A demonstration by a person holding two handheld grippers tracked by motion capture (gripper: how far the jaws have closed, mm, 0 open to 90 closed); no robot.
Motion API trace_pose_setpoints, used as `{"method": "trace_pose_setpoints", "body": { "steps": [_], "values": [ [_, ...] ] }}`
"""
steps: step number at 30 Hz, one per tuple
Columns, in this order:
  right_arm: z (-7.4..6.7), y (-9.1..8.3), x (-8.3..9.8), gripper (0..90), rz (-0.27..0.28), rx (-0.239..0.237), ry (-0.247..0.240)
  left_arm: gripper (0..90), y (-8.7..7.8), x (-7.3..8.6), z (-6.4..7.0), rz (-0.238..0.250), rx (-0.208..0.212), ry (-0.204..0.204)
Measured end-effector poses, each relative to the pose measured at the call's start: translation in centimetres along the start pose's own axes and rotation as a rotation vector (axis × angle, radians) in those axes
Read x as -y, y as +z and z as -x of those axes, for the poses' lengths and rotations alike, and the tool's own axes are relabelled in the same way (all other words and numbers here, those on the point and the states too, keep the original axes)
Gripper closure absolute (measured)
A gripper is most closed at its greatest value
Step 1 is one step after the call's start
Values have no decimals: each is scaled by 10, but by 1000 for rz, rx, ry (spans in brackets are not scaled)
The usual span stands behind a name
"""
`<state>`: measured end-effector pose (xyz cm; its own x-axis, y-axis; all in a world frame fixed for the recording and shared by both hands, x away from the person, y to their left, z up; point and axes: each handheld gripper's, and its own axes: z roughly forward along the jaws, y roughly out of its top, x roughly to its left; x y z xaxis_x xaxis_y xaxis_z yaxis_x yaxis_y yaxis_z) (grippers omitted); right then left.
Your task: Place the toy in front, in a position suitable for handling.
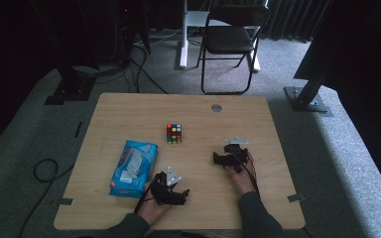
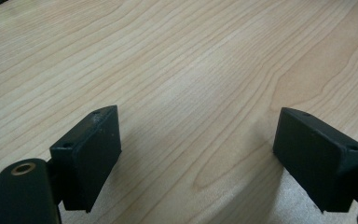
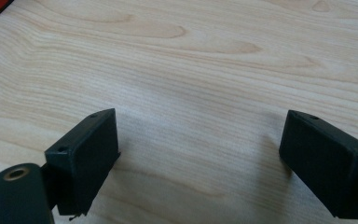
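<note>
Both tongs stand open and empty over the pale wooden tabletop point(image 1: 129, 106): left tongs point(image 1: 184, 194) just beside the blue plastic wipes pack point(image 1: 134, 167), right tongs point(image 1: 217, 158) near the multicoloured puzzle cube point(image 1: 174, 133).

Blue-and-white wipes pack point(image 1: 134, 167), multicoloured cube point(image 1: 174, 133) — both on a pale wood-grain table point(image 1: 129, 111).

Bare wooden table point(image 1: 129, 106) across the whole far strip and down the right side. Midway, one colour cube point(image 1: 174, 133) standing alone, passable on either side. Near left, a blue tissue pack point(image 1: 134, 167) blocking the lane just beside the left gripper point(image 1: 184, 194). Open wood between both grippers.
</note>
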<state>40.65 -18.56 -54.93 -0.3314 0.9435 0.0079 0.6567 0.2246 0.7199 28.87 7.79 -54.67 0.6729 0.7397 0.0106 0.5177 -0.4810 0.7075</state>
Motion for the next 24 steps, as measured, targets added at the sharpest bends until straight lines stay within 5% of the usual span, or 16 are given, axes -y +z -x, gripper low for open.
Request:
{"method": "trace_pose_setpoints", "body": {
  "steps": [16, 24],
  "values": [
    [0, 1, -1, 127, -1, -1, -2, 145, 1, -1, 0, -2, -2, -1],
    [-2, 0, -12, 228, -68, -14, -16, 144, 1, -1, 0, -2, -2, -1]
  ]
}}
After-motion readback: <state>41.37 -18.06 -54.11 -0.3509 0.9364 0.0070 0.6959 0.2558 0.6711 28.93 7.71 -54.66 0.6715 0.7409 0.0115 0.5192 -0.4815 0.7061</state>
